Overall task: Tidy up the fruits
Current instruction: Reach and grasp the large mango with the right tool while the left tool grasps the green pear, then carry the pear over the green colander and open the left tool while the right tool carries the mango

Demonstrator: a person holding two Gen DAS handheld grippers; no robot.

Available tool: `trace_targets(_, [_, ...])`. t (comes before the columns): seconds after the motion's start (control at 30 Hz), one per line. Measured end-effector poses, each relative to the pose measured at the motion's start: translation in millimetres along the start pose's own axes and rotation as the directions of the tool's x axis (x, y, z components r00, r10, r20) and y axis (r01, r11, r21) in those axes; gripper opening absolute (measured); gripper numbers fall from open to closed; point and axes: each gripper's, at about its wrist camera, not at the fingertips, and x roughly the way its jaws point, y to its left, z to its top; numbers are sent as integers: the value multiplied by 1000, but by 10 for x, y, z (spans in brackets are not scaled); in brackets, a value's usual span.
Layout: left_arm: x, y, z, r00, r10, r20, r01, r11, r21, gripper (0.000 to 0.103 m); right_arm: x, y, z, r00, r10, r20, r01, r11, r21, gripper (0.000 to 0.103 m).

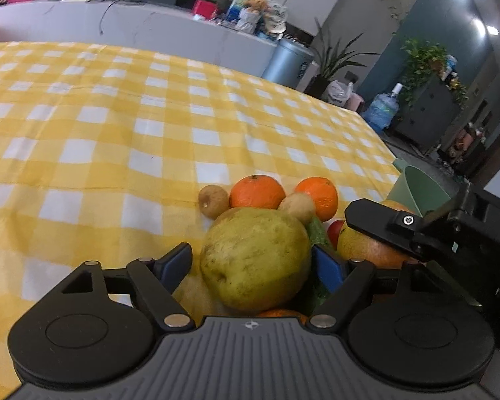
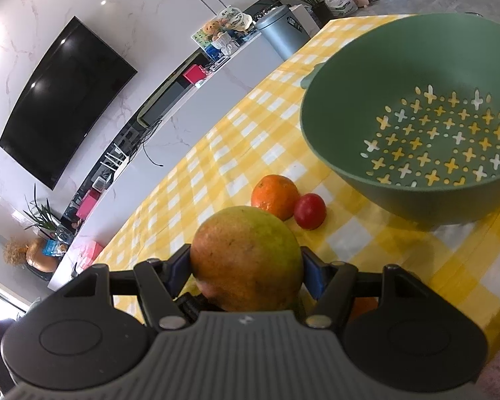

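Left gripper point(image 1: 251, 263): tongs spread wide, blue pads either side of a big yellow-green pear point(image 1: 255, 258); a gap shows at the left pad, and the right pad's contact can't be told, so no squeeze on it.
Pear: sits at the near end of the fruit pile on the checked tablecloth point(image 1: 100, 126), right between those pads.
Right gripper point(image 2: 246, 266): clamped on a mango point(image 2: 246, 260), red-orange on one side and green on the other, both pads pressed against its flanks.
Right gripper from the left camera: its black finger point(image 1: 380, 230) lies over the same mango point(image 1: 366, 250), at the right of the pile.
Just past the pear: a strip of something green point(image 1: 318, 233), a pale brown fruit point(image 1: 298, 205) and a small brown fruit point(image 1: 213, 200) further left.
Behind those: two oranges point(image 1: 258, 191) point(image 1: 318, 193) side by side, with a red tomato point(image 1: 336, 231) tucked low near the mango.
Right camera, beyond the mango: an orange point(image 2: 275, 195) and the tomato point(image 2: 310, 211) touching each other on the cloth.
Further back: a green strainer bowl point(image 2: 333, 143) with cross-shaped holes, nothing in it, near the tomato.
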Motion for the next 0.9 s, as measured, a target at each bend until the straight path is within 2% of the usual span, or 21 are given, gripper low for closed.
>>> trace_targets(0.07, [10, -5, -3, 1000, -16, 4, 16, 1000, 10, 93, 2, -18, 3, 1000, -12, -1, 12, 1000, 14, 64])
trace_targets(0.13, [15, 23, 6, 998, -58, -3, 58, 998, -2, 79, 10, -39, 7, 1000, -17, -10, 18, 999, 30, 64])
trace_targets(0.17, [26, 50, 10, 997, -71, -7, 71, 997, -23, 76, 8, -45, 8, 1000, -15, -9, 15, 999, 36, 64])
trace_targets(0.37, [7, 68, -11, 999, -46, 6, 47, 998, -39, 76, -19, -36, 16, 1000, -16, 16, 15, 999, 31, 64])
trace_targets(0.5, [-31, 113, -25, 997, -80, -19, 79, 995, -60, 75, -51, -39, 18, 999, -9, 34, 8, 999, 34, 64])
trace_targets(0.6, [-77, 95, -46, 998, -55, -24, 54, 997, -52, 75, -64, -47, 22, 999, -18, 40, 16, 999, 37, 64])
trace_targets(0.9, [-229, 141, -11, 998, -27, 58, 33, 995, -96, 75, -68, -51, 27, 999, -8, 37, 7, 999, 50, 64])
